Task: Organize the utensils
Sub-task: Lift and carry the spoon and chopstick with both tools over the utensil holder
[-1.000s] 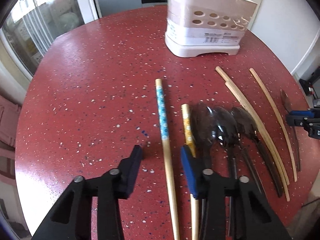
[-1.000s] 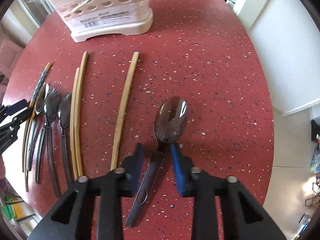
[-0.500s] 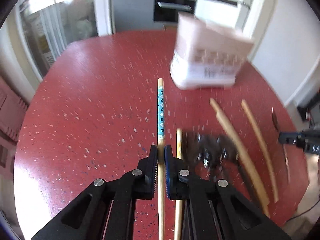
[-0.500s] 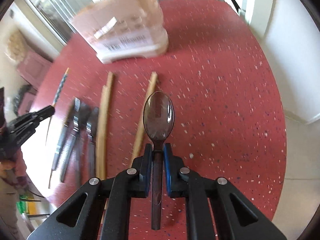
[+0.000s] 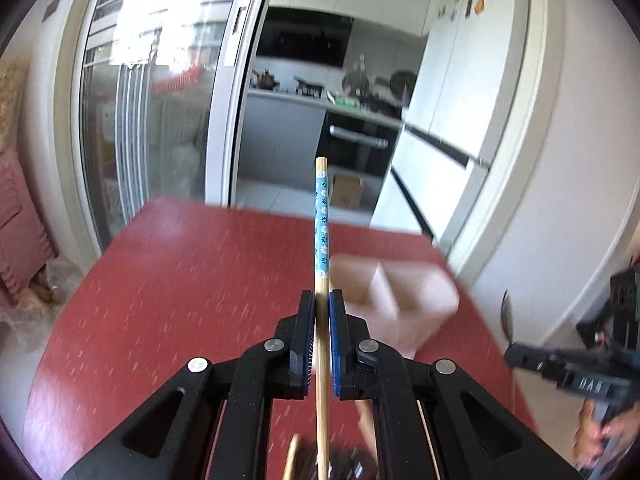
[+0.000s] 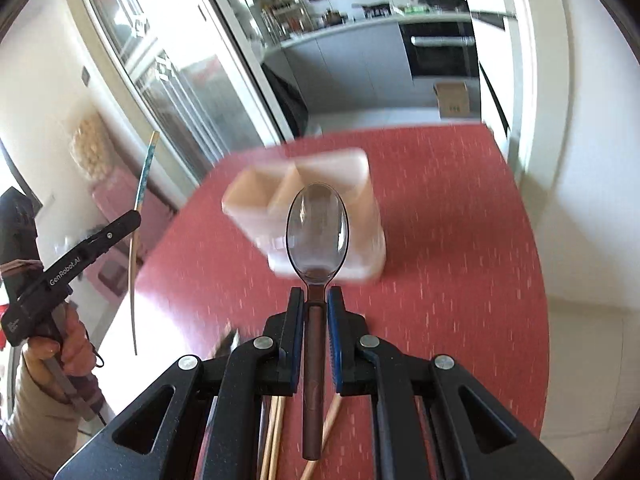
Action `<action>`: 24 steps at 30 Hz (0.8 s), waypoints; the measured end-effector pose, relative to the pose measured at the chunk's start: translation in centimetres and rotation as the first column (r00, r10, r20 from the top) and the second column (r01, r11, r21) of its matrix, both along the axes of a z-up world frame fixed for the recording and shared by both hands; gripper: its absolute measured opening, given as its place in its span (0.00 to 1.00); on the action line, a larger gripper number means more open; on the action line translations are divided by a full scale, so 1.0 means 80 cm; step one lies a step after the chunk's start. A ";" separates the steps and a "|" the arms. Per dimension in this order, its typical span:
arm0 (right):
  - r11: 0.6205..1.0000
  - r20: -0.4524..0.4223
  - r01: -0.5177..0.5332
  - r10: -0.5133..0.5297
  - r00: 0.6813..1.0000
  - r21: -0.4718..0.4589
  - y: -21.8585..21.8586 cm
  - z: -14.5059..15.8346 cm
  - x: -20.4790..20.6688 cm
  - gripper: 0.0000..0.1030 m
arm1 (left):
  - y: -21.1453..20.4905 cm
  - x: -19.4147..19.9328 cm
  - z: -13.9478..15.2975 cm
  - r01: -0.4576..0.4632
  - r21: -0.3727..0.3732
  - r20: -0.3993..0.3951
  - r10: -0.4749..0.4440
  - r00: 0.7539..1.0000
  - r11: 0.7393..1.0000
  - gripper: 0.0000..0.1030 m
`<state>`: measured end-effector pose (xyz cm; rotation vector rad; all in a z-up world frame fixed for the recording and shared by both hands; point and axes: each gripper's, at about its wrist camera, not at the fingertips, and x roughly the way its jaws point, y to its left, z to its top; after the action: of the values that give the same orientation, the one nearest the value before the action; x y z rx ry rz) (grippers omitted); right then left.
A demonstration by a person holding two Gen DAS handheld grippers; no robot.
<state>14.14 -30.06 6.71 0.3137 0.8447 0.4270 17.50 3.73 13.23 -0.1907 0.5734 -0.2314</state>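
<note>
My left gripper (image 5: 321,300) is shut on a wooden chopstick with a blue flowered band (image 5: 321,216), held up off the red table (image 5: 168,304). My right gripper (image 6: 314,298) is shut on the handle of a dark translucent spoon (image 6: 317,228), bowl pointing forward, lifted above the table. The beige utensil holder (image 6: 320,184) stands blurred just beyond the spoon; it also shows in the left wrist view (image 5: 394,300). The left gripper with its chopstick (image 6: 140,200) shows at the left of the right wrist view. The right gripper (image 5: 560,364) with its spoon (image 5: 507,316) shows at the right of the left wrist view.
More chopsticks (image 6: 276,436) lie on the table (image 6: 460,240) under my right gripper. A white wall (image 5: 560,200) runs close along the table's right side. Glass sliding doors (image 5: 160,120) and a kitchen lie beyond the far edge.
Both grippers have closed on their utensils, lifted them off the table and tilted upward. The views now look toward the holder and the kitchen.
</note>
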 end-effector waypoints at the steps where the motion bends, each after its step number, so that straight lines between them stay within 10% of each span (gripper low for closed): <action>1: 1.000 0.010 0.001 -0.002 1.000 0.015 0.006 0.001 0.013 0.12 | -0.004 0.012 0.006 -0.001 -0.013 0.012 0.001 1.000 1.000 0.35; 15: 0.997 0.259 0.021 -0.041 0.965 0.077 0.036 0.041 0.145 0.12 | -0.054 0.152 0.020 -0.085 -0.086 0.187 0.100 0.977 0.993 0.35; 24: 0.999 0.367 0.031 -0.021 0.930 -0.023 0.073 0.001 0.164 0.12 | -0.082 0.168 -0.025 -0.131 0.005 0.257 0.125 0.958 0.991 0.35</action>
<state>27.22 -24.25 6.79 0.2087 0.4786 0.4321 30.96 -2.82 11.20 -0.1730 0.3043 -0.1209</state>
